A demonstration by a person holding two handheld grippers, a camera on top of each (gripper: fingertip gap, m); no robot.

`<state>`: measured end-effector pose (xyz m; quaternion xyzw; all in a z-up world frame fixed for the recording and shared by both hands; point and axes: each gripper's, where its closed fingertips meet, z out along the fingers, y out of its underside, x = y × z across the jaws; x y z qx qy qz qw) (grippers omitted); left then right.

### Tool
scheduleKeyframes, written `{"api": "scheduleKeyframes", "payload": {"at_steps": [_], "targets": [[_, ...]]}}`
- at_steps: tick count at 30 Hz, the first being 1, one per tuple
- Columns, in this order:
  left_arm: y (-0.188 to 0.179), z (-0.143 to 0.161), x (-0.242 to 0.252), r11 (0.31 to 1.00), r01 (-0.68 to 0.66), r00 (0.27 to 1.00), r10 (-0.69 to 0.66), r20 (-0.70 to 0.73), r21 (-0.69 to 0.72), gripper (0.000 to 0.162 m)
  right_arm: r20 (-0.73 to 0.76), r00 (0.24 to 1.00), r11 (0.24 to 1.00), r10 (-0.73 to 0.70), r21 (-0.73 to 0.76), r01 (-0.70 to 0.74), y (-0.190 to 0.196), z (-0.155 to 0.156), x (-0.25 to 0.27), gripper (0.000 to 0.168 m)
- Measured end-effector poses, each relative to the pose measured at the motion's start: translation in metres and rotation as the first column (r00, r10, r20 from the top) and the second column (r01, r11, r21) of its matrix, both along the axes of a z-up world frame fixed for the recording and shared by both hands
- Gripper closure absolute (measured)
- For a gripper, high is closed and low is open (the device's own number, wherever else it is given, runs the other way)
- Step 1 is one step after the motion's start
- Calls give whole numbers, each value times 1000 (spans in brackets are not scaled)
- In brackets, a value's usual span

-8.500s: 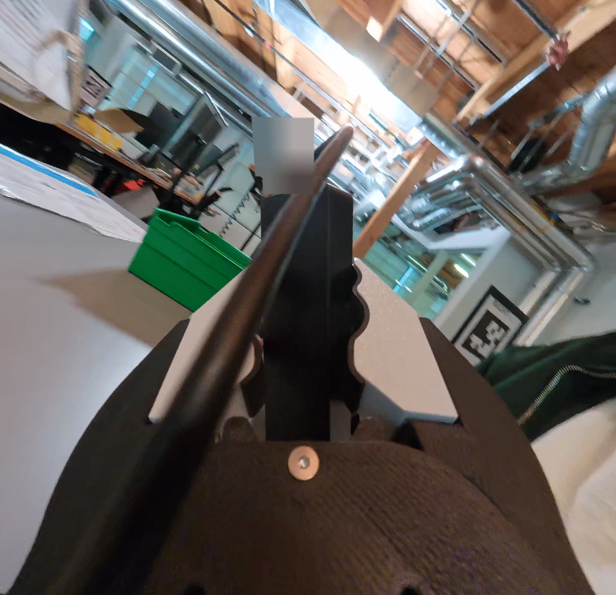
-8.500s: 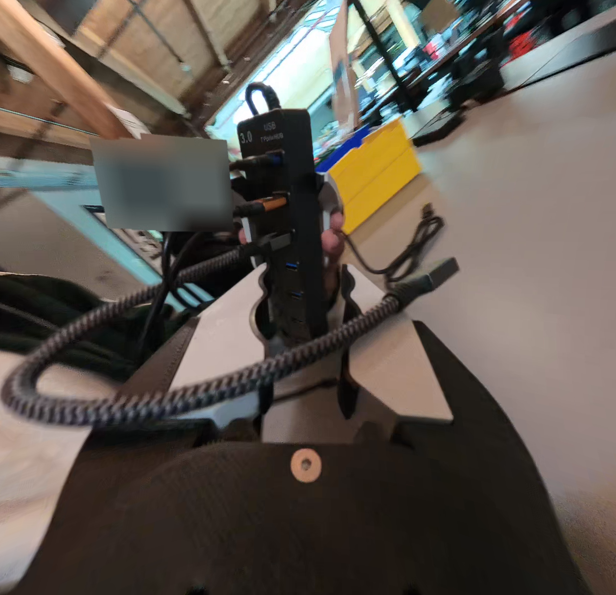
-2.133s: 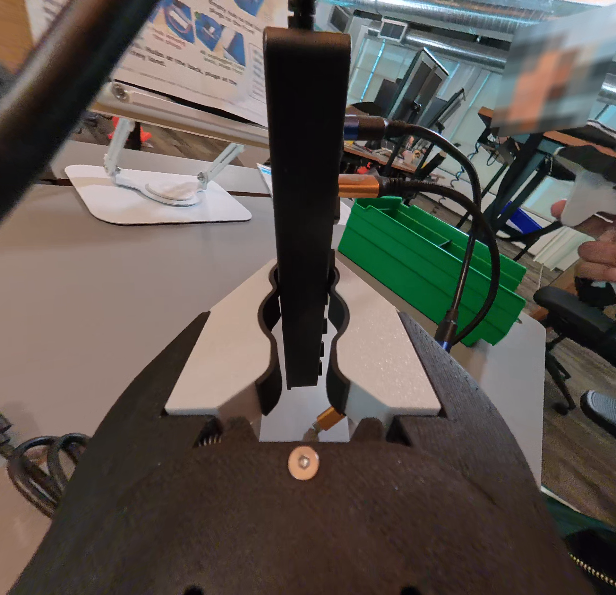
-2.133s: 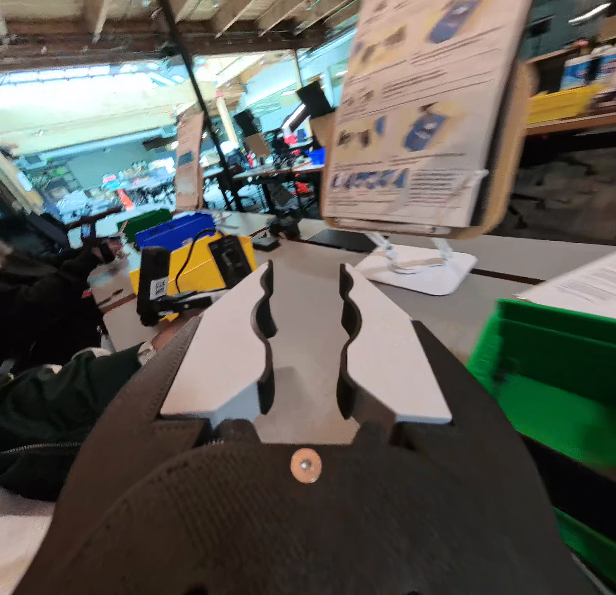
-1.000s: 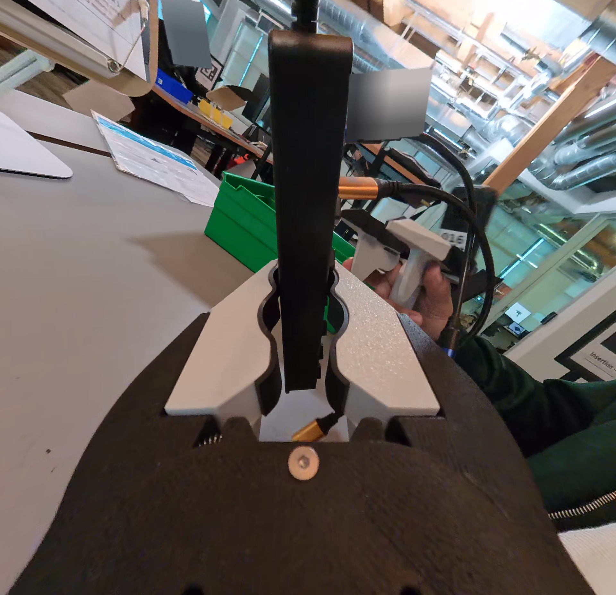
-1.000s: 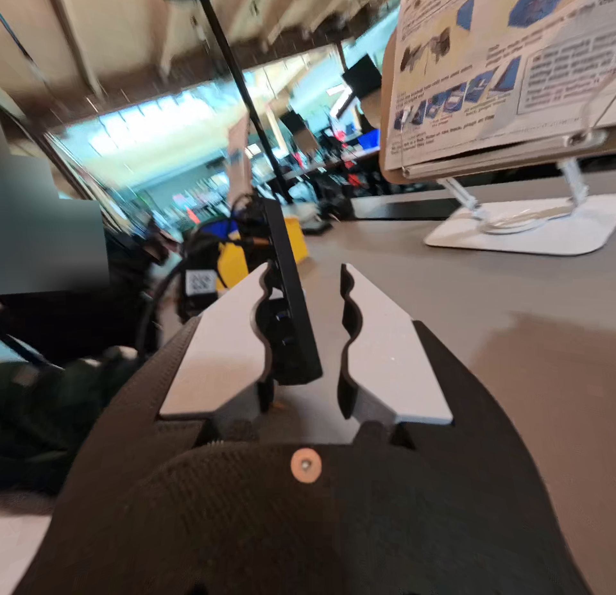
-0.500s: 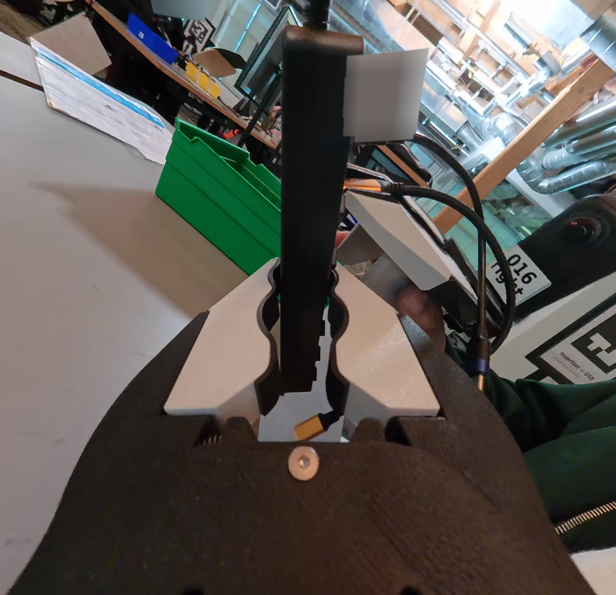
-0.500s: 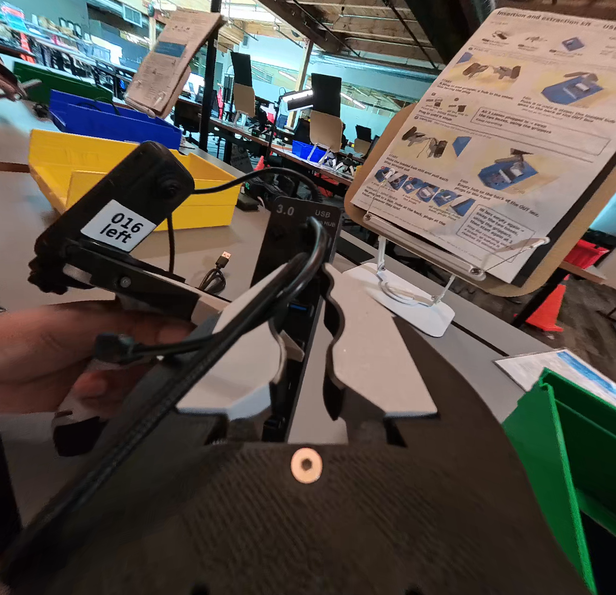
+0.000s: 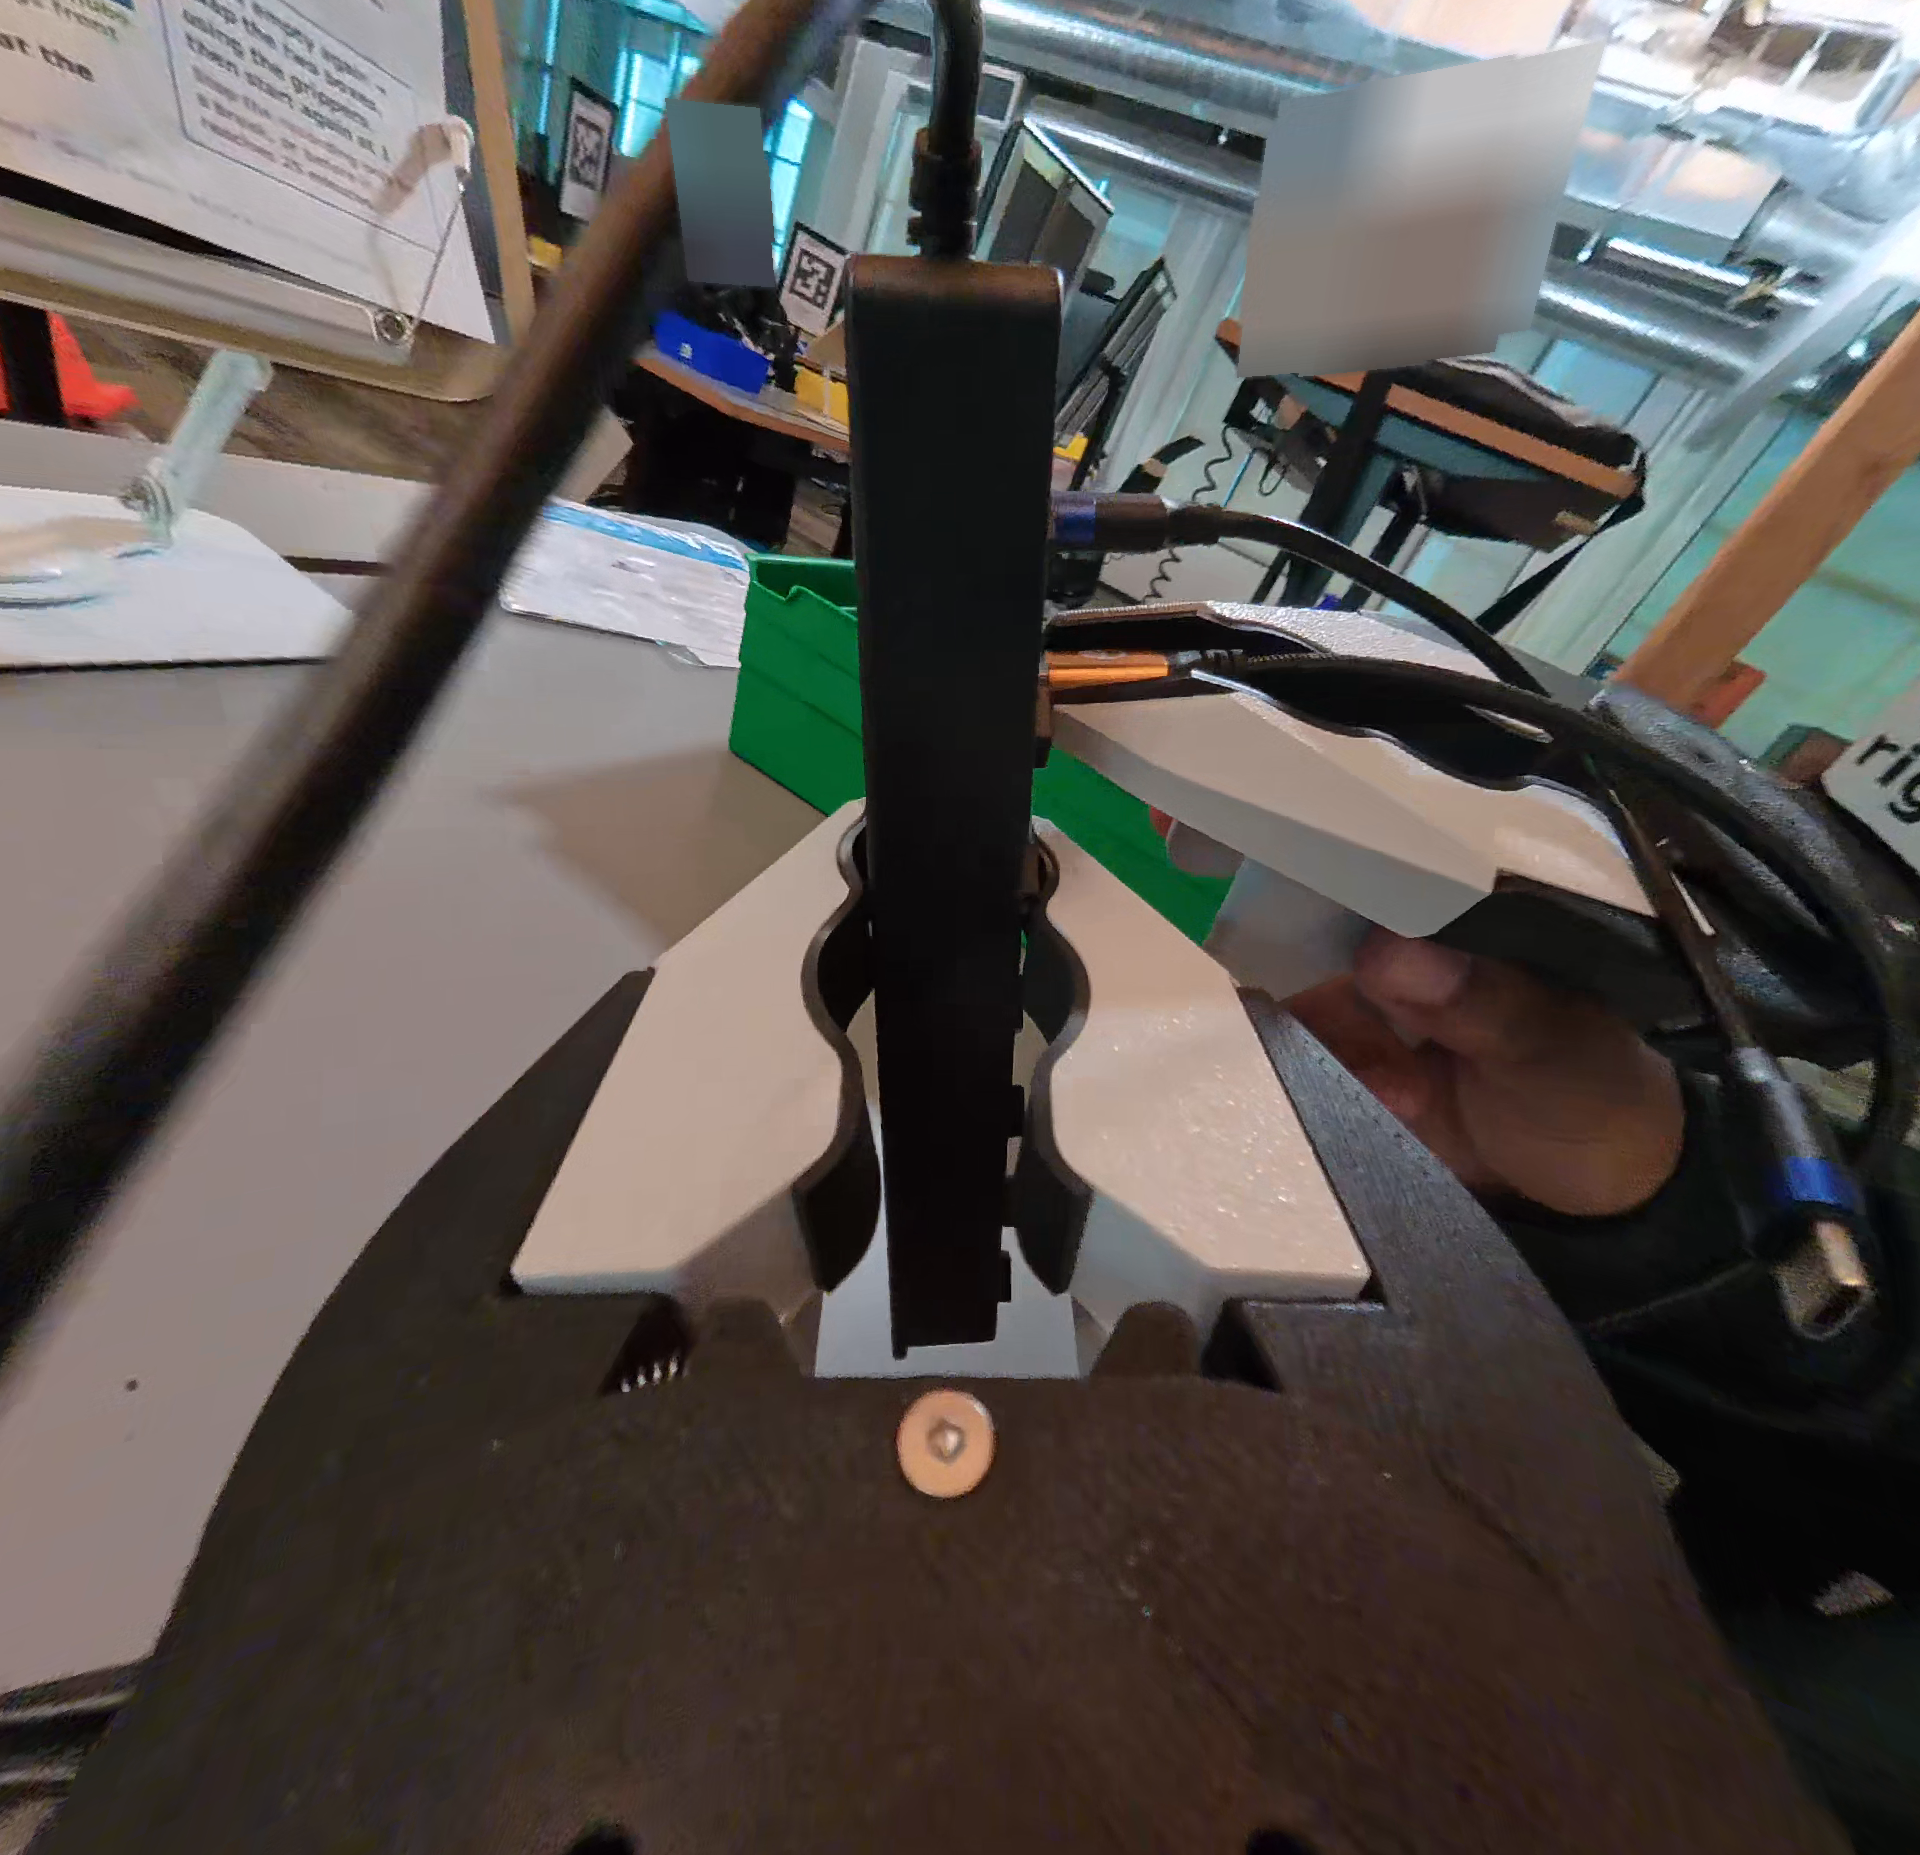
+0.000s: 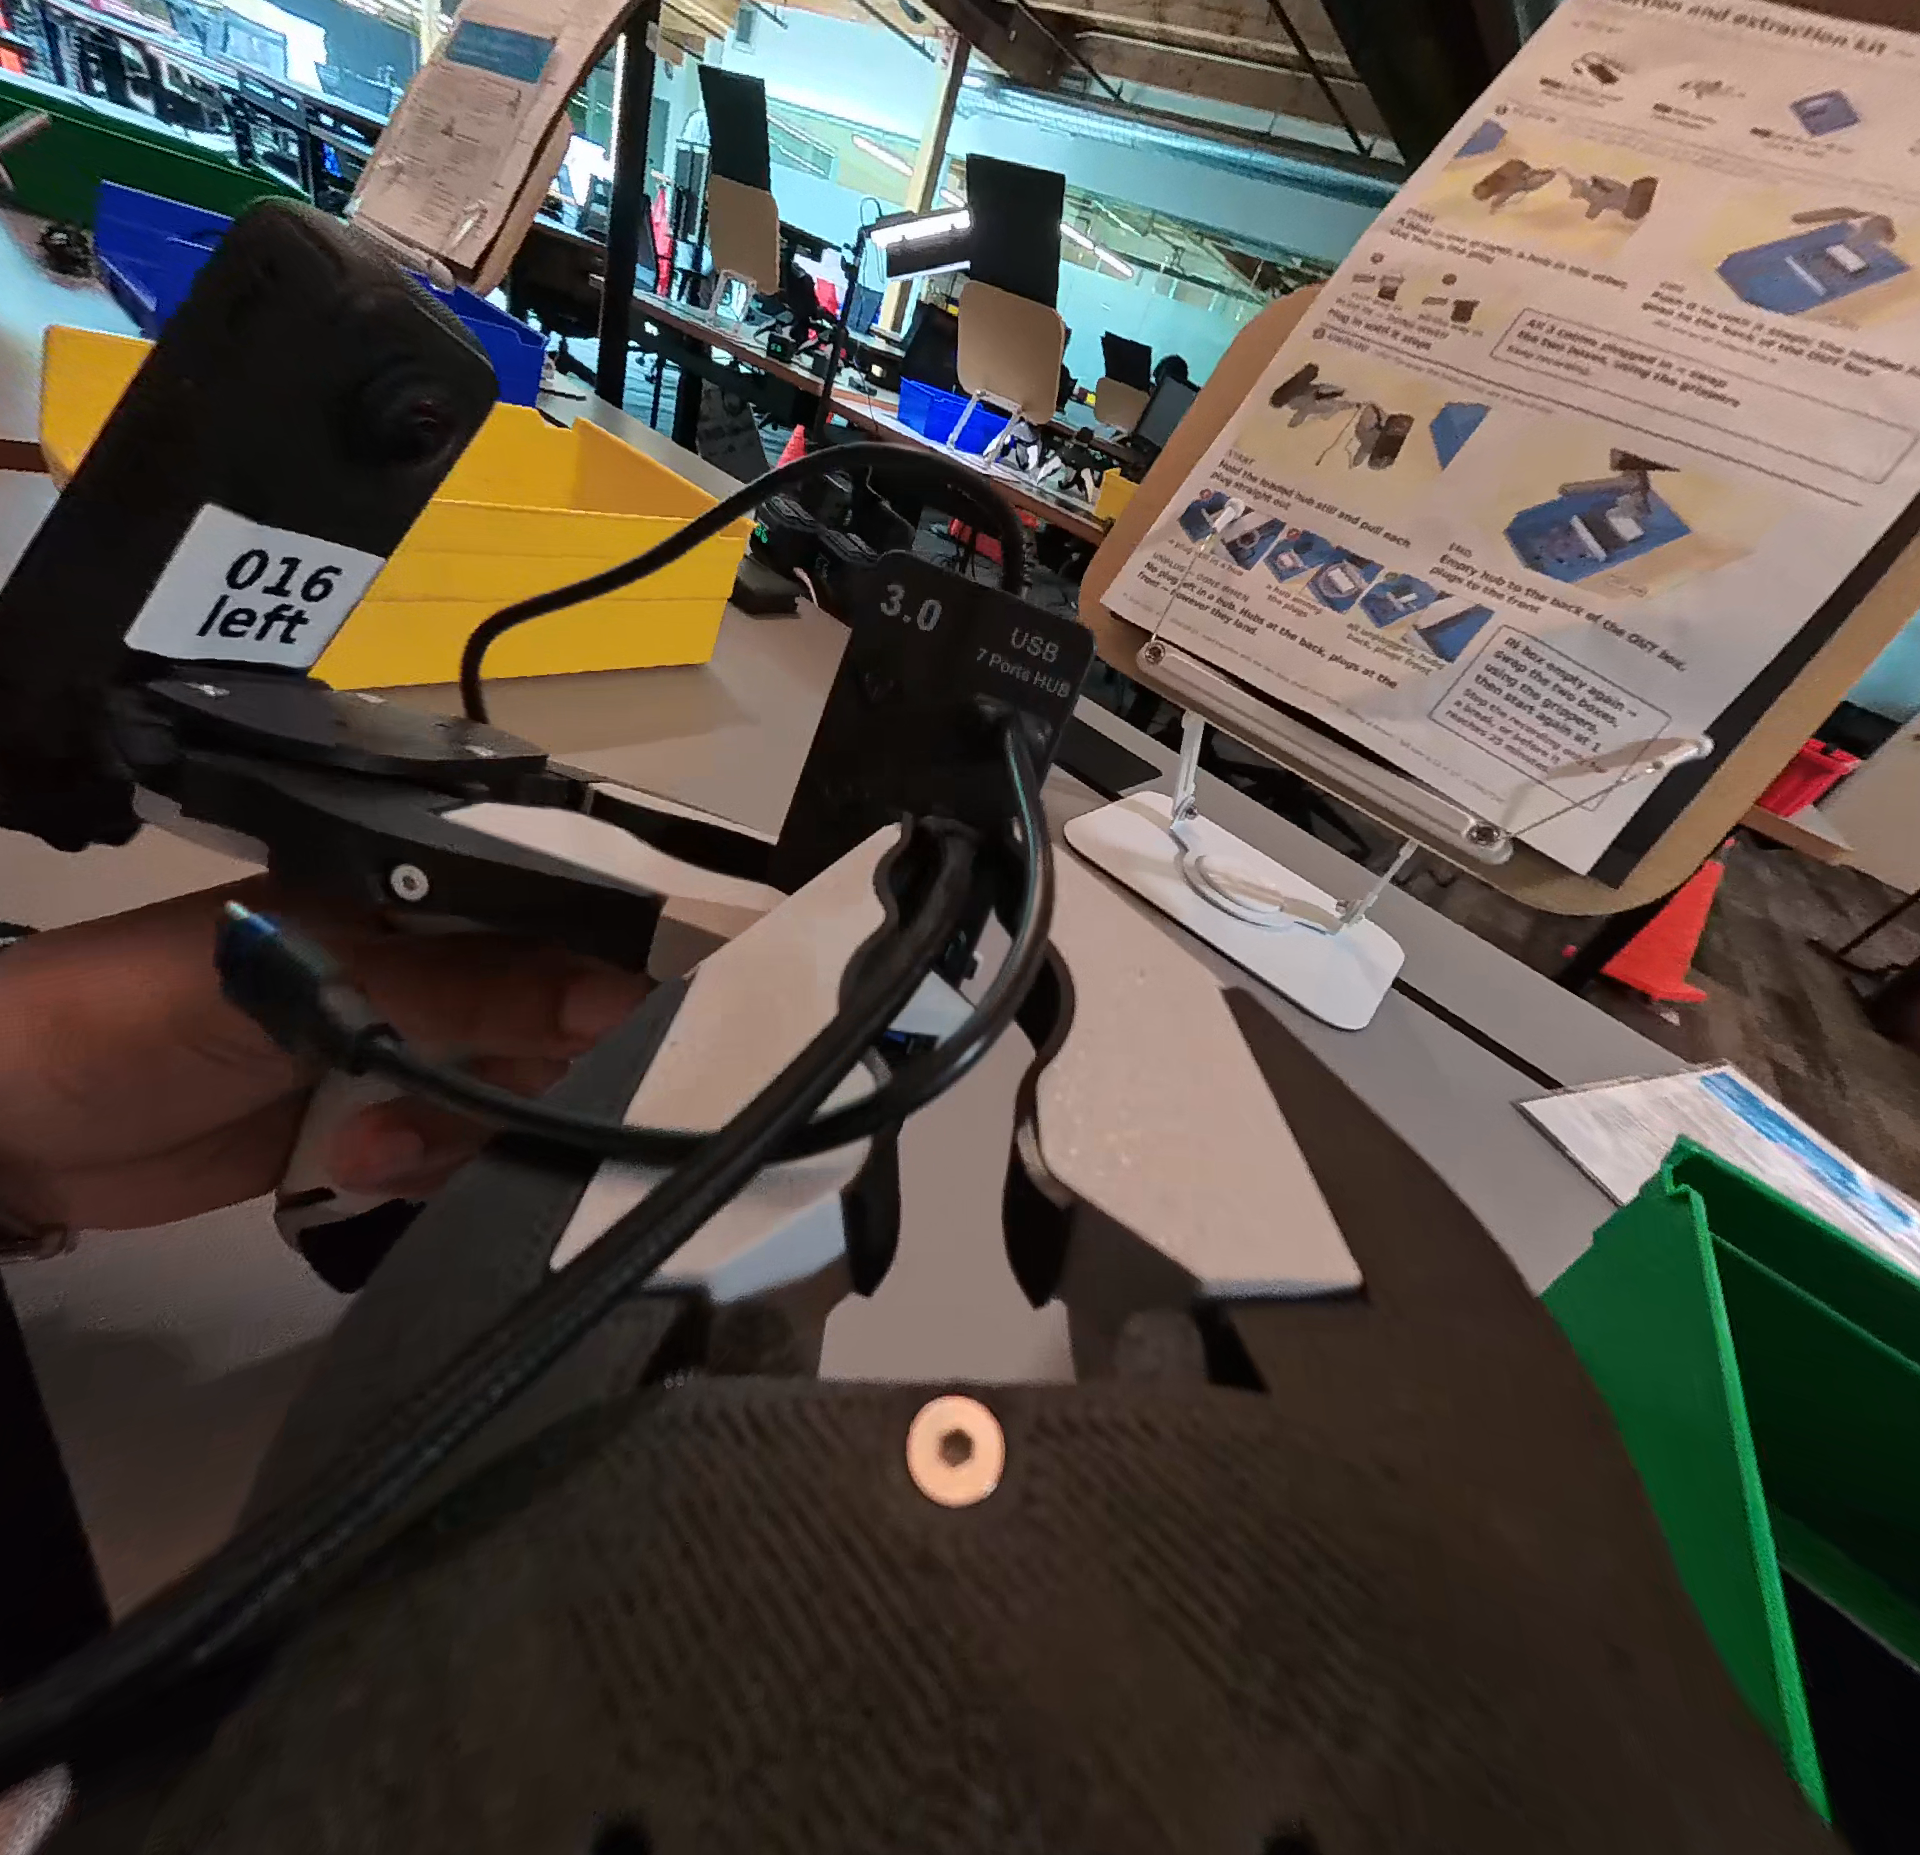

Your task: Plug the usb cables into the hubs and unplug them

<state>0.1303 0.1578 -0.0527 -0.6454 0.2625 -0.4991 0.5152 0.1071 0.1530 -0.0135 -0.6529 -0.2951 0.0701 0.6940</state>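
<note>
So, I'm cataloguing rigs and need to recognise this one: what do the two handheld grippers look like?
Both match: the left gripper and right gripper have pale grey, angular fingers with wavy black inner pads on a black textured body with a silver screw. A black camera block with a white sticker sits on top of the left one. A dark green sleeve shows behind.

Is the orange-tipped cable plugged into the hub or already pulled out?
Plugged in: the orange plug meets the black hub side, where the right gripper closes around it. The left gripper clamps the hub.
</note>
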Motion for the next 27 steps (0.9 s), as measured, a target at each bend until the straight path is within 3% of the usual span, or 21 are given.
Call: {"api": "scheduleKeyframes", "payload": {"at_steps": [3, 4, 6, 7, 9, 12, 17, 21, 23, 27], "targets": [[6, -1, -1, 1000, -10, 1000, 9, -7, -26, 138, 17, 999, 999, -31, 21, 30, 1, 2, 2, 156], [30, -11, -15, 985, -133, 991, 131, -20, -109, 139, -22, 1000, 998, 11, 63, -10, -7, 12, -1, 156], [73, -27, -51, 924, -157, 976, 199, 89, -348, 139, -46, 998, 991, 36, 133, -29, -23, 39, -6, 157], [81, -17, -66, 917, -128, 965, 203, 164, -378, 140, 4, 1000, 986, 1, 164, -1, -23, 44, -5, 158], [79, 5, -78, 954, -168, 966, 209, 150, -249, 140, 53, 998, 991, -40, 128, 33, -11, 35, 3, 157], [81, 20, -87, 964, -170, 959, 209, 191, -204, 140, -48, 998, 995, -49, 81, 53, 2, 34, 27, 156], [97, 2, -106, 948, -184, 948, 241, 209, -258, 140, -144, 962, 958, -233, 135, 253, 2, 95, 127, 157], [93, -3, -97, 955, -140, 958, 198, 207, -263, 140, -90, 886, 888, -454, 36, 459, -6, 112, 226, 157], [89, -8, -88, 958, -117, 968, 169, 185, -263, 140, -31, 825, 826, -564, -35, 563, -9, 97, 272, 156], [85, -14, -79, 956, -98, 973, 150, 176, -275, 140, 102, 633, 631, -768, -56, 774, -11, 56, 353, 156]]}}
